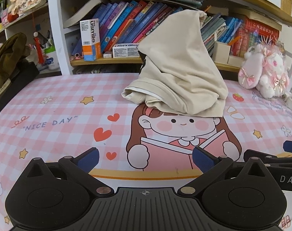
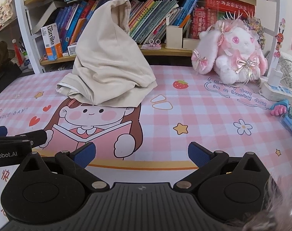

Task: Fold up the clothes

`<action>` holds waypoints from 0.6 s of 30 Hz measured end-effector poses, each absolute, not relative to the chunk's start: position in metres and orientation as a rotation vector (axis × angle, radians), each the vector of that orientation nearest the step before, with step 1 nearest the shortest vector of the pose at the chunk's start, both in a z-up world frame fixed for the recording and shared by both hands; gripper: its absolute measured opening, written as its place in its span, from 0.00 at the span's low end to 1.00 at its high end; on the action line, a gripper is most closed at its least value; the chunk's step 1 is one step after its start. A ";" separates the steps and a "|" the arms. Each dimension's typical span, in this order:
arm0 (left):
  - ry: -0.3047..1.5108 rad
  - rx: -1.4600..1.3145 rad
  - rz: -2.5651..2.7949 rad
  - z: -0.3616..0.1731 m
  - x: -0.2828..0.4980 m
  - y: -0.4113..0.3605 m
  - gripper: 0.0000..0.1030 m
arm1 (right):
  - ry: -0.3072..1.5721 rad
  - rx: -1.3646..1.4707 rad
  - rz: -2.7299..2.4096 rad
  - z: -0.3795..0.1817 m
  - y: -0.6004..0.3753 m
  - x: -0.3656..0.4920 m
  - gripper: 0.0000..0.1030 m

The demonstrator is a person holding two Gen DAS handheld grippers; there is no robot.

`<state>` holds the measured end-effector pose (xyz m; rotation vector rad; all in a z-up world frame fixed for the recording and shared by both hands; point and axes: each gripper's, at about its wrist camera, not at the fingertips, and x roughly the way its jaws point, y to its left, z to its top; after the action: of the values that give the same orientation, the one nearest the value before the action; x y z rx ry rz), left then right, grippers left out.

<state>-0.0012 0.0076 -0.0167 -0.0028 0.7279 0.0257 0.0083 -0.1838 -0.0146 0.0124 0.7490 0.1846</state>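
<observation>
- Your left gripper [image 1: 145, 158] sits closest to the lens, fingers [image 1: 88, 158] spread wide and holding nothing, hovering low over the near part of the table [image 1: 59, 134].
- Your right gripper [image 2: 142, 153] matches it: fingers [image 2: 199, 153] spread apart, empty, level with the pink checked mat.
- Both grippers lie side by side, close together; each shows at the edge of the other's view.
- Open mat runs between your fingers and the beige garment [image 1: 181, 67], with bare room to its left and to its right.
- At the back edge, the bookshelf [image 1: 107, 60] stands just behind the garment.
- On the right, the plush rabbit [image 2: 230, 55] and a power strip [image 2: 277, 91] crowd the far corner; a dark olive cloth [image 1: 7, 57] sits off the left edge.
- That beige garment stands in a peaked heap near the table's middle, resting on the cartoon girl's head.
- Its long axis runs upright, peak toward the shelf, hem folds spilling left at the base.
</observation>
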 end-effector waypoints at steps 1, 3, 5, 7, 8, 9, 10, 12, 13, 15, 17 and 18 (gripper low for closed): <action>0.731 -0.005 0.024 -0.018 -0.001 0.008 1.00 | 0.751 0.012 0.187 -0.015 -0.184 0.008 1.00; 0.733 -0.014 0.017 -0.019 0.000 0.009 1.00 | 0.753 0.008 0.191 -0.017 -0.183 0.009 1.00; 0.729 -0.018 0.014 -0.020 0.002 0.010 1.00 | 0.754 0.000 0.197 -0.018 -0.182 0.009 1.00; 0.721 -0.029 0.001 -0.021 0.004 0.012 1.00 | 0.735 -0.049 0.218 -0.019 -0.178 0.014 1.00; 0.717 -0.037 -0.008 -0.021 0.005 0.013 1.00 | 0.725 -0.074 0.228 -0.019 -0.176 0.017 1.00; 0.716 -0.045 -0.014 -0.021 0.007 0.015 1.00 | 0.715 -0.099 0.238 -0.020 -0.175 0.019 1.00; 0.714 -0.050 -0.020 -0.021 0.009 0.017 1.00 | 0.706 -0.124 0.248 -0.020 -0.173 0.021 1.00; 0.710 -0.045 -0.019 -0.021 0.013 0.019 1.00 | 0.686 -0.173 0.269 -0.021 -0.169 0.026 1.00; 0.708 -0.042 -0.019 -0.022 0.015 0.020 1.00 | 0.675 -0.198 0.279 -0.021 -0.167 0.029 1.00; 0.698 -0.035 -0.018 -0.022 0.018 0.023 1.00 | 0.655 -0.247 0.298 -0.022 -0.164 0.034 1.00; 0.693 -0.030 -0.016 -0.023 0.022 0.025 1.00 | 0.633 -0.298 0.319 -0.022 -0.160 0.039 1.00; 0.691 -0.027 -0.013 -0.023 0.025 0.027 1.00 | 0.611 -0.345 0.340 -0.021 -0.156 0.044 1.00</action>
<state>0.0254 0.0266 -0.0233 -0.0265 0.6908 -0.0135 0.0441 -0.1558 -0.0215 -0.3447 0.6109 0.3396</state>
